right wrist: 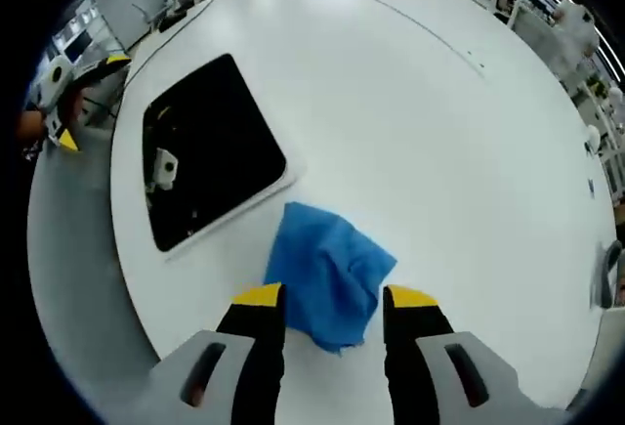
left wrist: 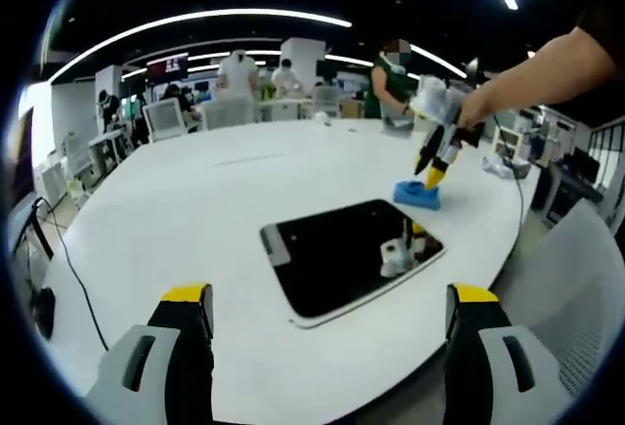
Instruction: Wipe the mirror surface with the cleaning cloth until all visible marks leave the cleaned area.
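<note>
In the left gripper view, the left hand-held gripper (left wrist: pixel 327 313) stands wide apart and holds nothing, its yellow-tipped jaws rising at either side of the mirror (left wrist: pixel 352 257), which lies flat on the white counter (left wrist: pixel 195 200) straight ahead of it. Beyond the mirror, to the far right, the right hand-held gripper (left wrist: pixel 431 173) points down from a person's hand (left wrist: pixel 476 105) with its tips at the blue cleaning cloth (left wrist: pixel 417 194); from this side it is not clear whether the tips touch it. This view also takes in an office behind the counter, with people standing at desks. The right gripper view looks down instead: the right hand-held gripper (right wrist: pixel 332 298) is spread wide, and the crumpled cleaning cloth (right wrist: pixel 330 271) lies between and just ahead of its jaws, ungripped. The mirror (right wrist: pixel 210 147) sits forward and to the left, just beside the cloth, and the left hand-held gripper (right wrist: pixel 66 88) shows small at the far left.
</note>
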`<state>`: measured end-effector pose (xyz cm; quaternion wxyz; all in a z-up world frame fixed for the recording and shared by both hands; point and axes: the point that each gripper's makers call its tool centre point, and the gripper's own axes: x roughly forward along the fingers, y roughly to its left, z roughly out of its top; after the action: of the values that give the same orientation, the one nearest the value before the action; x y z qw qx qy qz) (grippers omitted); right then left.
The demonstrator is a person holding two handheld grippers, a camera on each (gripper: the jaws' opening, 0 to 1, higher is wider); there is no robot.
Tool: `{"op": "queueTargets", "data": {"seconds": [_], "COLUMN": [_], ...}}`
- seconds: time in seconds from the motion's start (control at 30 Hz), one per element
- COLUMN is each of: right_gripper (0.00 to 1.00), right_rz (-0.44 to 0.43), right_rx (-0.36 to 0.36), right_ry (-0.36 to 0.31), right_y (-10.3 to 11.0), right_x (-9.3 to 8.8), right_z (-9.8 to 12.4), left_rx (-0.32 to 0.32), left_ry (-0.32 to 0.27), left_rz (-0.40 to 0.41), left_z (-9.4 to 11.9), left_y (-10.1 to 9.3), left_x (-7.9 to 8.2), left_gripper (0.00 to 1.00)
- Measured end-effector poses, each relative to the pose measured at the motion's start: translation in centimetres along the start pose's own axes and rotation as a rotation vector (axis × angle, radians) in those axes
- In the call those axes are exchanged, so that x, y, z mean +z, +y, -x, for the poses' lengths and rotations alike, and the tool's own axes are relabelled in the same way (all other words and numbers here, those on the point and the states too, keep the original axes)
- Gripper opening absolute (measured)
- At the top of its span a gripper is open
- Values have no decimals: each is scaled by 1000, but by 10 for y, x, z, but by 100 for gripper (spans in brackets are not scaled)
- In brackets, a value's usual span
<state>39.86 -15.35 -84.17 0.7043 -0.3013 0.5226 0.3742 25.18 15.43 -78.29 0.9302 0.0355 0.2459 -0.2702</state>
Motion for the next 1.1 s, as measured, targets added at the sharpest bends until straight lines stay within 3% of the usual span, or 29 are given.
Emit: {"op": "queueTargets", "data": {"seconds": [0.17, 0.33, 0.47, 0.53, 0.57, 1.0, 1.1], "right_gripper": [32, 26, 23, 7, 6, 5, 4], "right_rz": [-40, -50, -102, -112, -111, -234, -277], "right_rx": [19, 12, -12, -19, -31, -47, -52], "right_ry": [-23, 22, 1, -13, -9, -19, 4], "right_y": [3, 3, 1, 2, 1, -1, -3], "right_x": [7, 0, 0, 2, 1, 2, -3], "right_z": [-9, -22, -22, -22, -23, -23, -20], "left_rx": [28, 7, -7, -22, -22, -15, -29], "left_ry": [-7, -19, -6, -19, -19, 0, 9], "left_rz": [32, 32, 48, 48, 45, 63, 50], "left_z": [2, 2, 0, -1, -1, -1, -2], "left_y": [6, 2, 1, -2, -2, 0, -3], "left_x": [0, 2, 0, 2, 3, -1, -2], "left_gripper": [99, 99, 99, 99, 99, 99, 99]}}
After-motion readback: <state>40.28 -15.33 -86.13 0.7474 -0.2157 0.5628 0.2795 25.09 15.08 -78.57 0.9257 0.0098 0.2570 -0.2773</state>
